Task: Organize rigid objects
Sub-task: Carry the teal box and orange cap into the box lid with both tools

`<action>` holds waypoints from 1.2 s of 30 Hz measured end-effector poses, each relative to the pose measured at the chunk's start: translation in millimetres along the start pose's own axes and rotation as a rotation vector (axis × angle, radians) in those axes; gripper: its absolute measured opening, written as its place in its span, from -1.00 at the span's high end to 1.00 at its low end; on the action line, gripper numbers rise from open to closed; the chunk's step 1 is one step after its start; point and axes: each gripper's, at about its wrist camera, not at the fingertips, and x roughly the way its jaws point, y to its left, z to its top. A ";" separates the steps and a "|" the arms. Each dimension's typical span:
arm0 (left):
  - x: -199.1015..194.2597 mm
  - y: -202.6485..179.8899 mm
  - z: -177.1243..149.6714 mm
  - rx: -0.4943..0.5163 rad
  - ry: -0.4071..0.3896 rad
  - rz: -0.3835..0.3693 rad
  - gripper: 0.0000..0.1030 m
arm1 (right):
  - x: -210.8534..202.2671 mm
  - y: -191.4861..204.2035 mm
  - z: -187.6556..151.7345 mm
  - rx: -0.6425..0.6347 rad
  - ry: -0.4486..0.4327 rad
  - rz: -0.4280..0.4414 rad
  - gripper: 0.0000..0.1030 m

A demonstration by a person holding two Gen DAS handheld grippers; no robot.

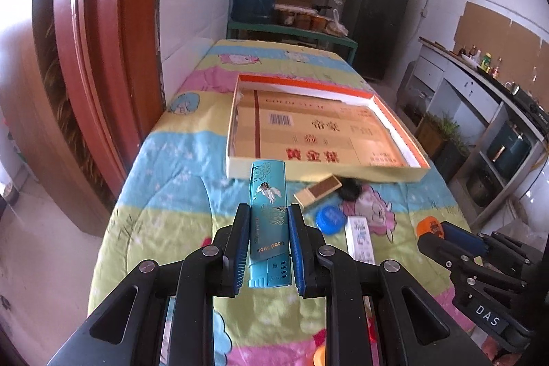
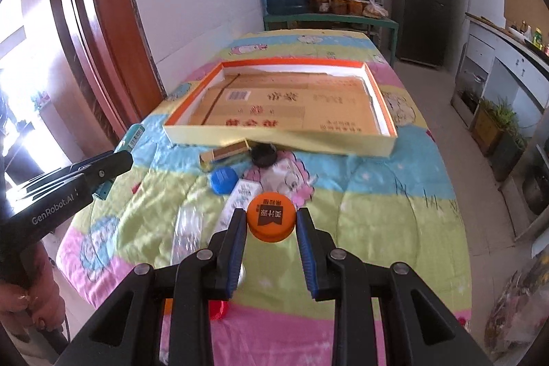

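- Left gripper [image 1: 267, 222] clamped on one teal box [image 1: 268, 215], pads pressed to both long sides, box lifted clear of the quilt.
- Teal box long axis in line with the fingers, far end aimed toward the tray's near wall, printed crane face up, vented end back between the jaws.
- Right gripper [image 2: 271, 222] pinched narrow on one orange cap [image 2: 271, 216], printed top up, held above the bedding.
- Two grippers in all, each loaded with a single item; from the right wrist view, left gripper off to the left edge with a hand [image 2: 32, 294] on its grip.
- Still lying loose on the quilt [image 2: 377, 194]: one blue cap [image 2: 223, 179], one black round lid [image 2: 263, 156], one tan matchbox-like box [image 2: 223, 155], one white carton [image 2: 240, 199], one clear plastic wrapper [image 2: 187, 234].
- Tan box long axis slanted, far end tucked against the tray's near wall; black lid touching that same wall just beside it.
- One shallow tray [image 2: 281, 134] with orange rim, far beyond the clutter, floor lined with flattened printed cardboard, no loose items inside.
- Open quilt to the right of the clutter and along the near edge; red door frame [image 1: 96, 57] close on the left side; bed edge dropping to floor on the right.
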 end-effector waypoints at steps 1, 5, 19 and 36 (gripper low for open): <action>1.5 0.7 4.2 0.000 0.001 -0.001 0.57 | 1.8 1.0 3.2 -0.001 0.000 0.004 0.42; 7.8 1.0 19.9 0.004 -0.003 0.001 0.57 | 8.4 2.6 19.8 -0.006 -0.007 0.023 0.42; 42.5 -3.9 73.6 0.062 -0.016 -0.004 0.57 | 37.1 -19.0 81.6 0.010 -0.019 0.073 0.42; 125.0 -12.7 110.5 0.085 0.076 -0.067 0.57 | 106.1 -48.8 137.4 -0.018 0.033 0.042 0.42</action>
